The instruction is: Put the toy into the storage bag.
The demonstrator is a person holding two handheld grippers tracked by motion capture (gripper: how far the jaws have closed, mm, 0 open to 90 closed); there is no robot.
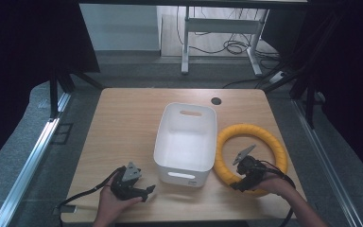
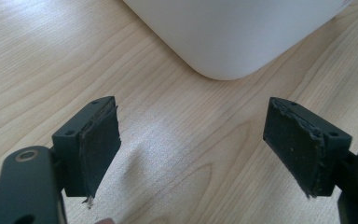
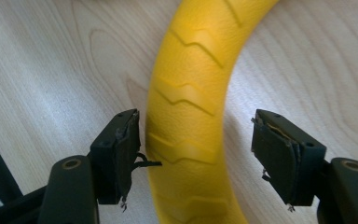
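A yellow ribbed ring (image 1: 269,137) lies flat on the wooden table (image 1: 123,127), right of a white bin (image 1: 185,142). My right gripper (image 1: 246,177) hovers over the ring's near arc. In the right gripper view its jaws stand open on either side of the ring's band (image 3: 191,107), the left pad (image 3: 127,144) nearly touching it. My left gripper (image 1: 144,190) is held low near the table's front edge, left of the bin. It is open with bare wood between its pads (image 2: 100,140), and the bin's rounded corner (image 2: 228,37) lies just ahead.
The bin is empty, with a handle slot (image 1: 190,113) in its far wall. A round dark grommet (image 1: 216,100) sits at the table's back. Beyond the table stand a white desk frame (image 1: 217,28) and floor cables (image 1: 236,46).
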